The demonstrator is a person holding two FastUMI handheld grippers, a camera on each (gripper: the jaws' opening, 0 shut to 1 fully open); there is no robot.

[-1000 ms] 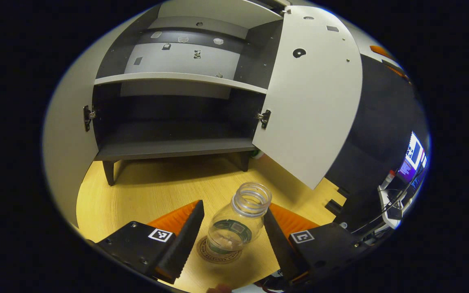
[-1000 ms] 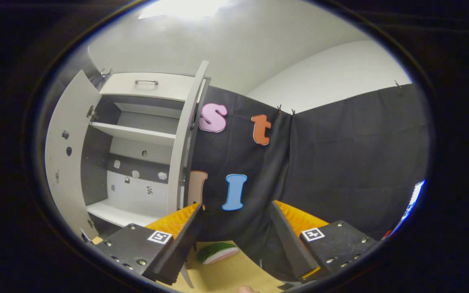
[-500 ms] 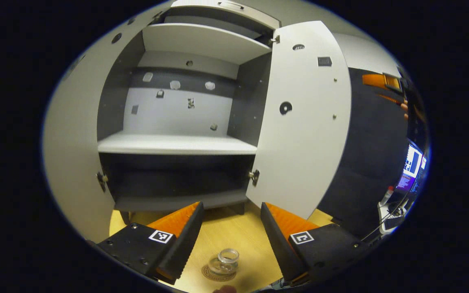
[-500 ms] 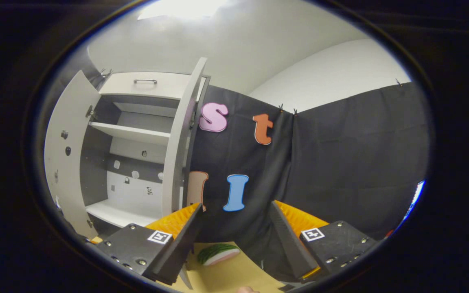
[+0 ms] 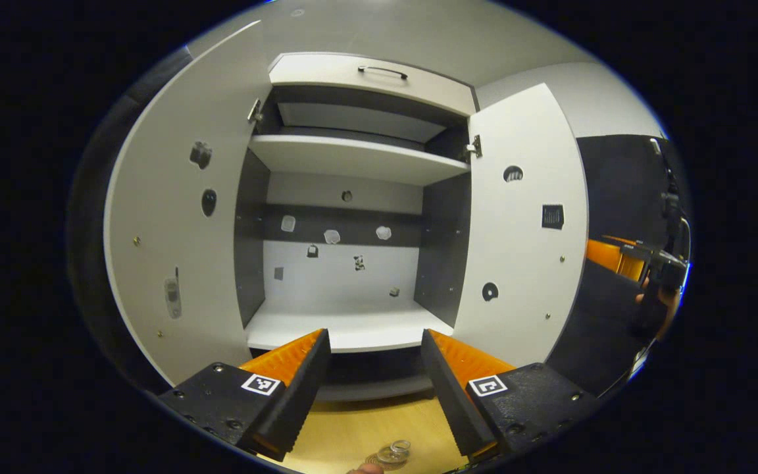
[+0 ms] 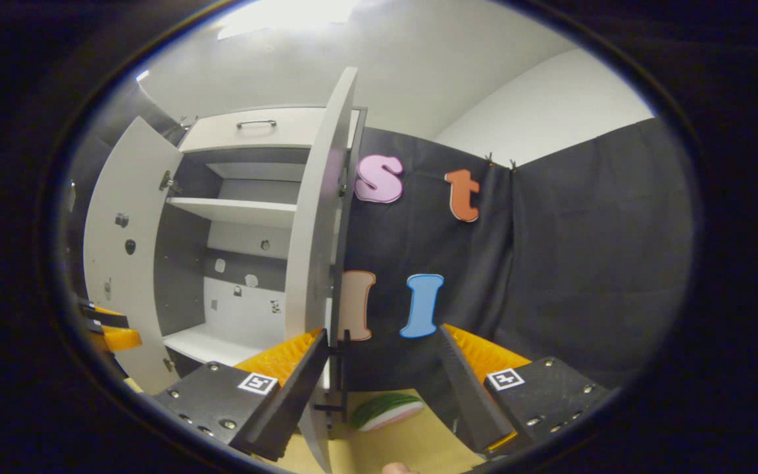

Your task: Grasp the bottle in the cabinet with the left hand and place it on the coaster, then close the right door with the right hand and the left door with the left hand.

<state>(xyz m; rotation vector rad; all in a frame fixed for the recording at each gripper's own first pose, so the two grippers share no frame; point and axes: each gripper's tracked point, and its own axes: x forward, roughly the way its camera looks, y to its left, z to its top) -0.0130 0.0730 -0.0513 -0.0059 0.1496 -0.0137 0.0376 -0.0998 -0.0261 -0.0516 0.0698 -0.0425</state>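
The clear, capless bottle (image 5: 393, 452) stands on the round coaster (image 5: 376, 460) on the wooden table, low in the left gripper view. My left gripper (image 5: 374, 388) is open and empty, above and behind the bottle, facing the open cabinet (image 5: 346, 329). The left door (image 5: 175, 217) and the right door (image 5: 524, 230) both stand wide open. In the right gripper view my right gripper (image 6: 379, 388) is open and empty, with the right door (image 6: 313, 210) seen edge-on just left of its middle. The left door (image 6: 116, 250) shows farther left.
A watermelon-slice toy (image 6: 385, 409) lies on the table behind the right door. The other gripper (image 5: 642, 260), with a hand on it, shows at the right rim of the left gripper view. A drawer with a handle (image 5: 382, 70) tops the cabinet.
My left gripper has lifted and drawn back from the bottle, leaving it on the coaster. My right gripper has moved closer to the right door's edge.
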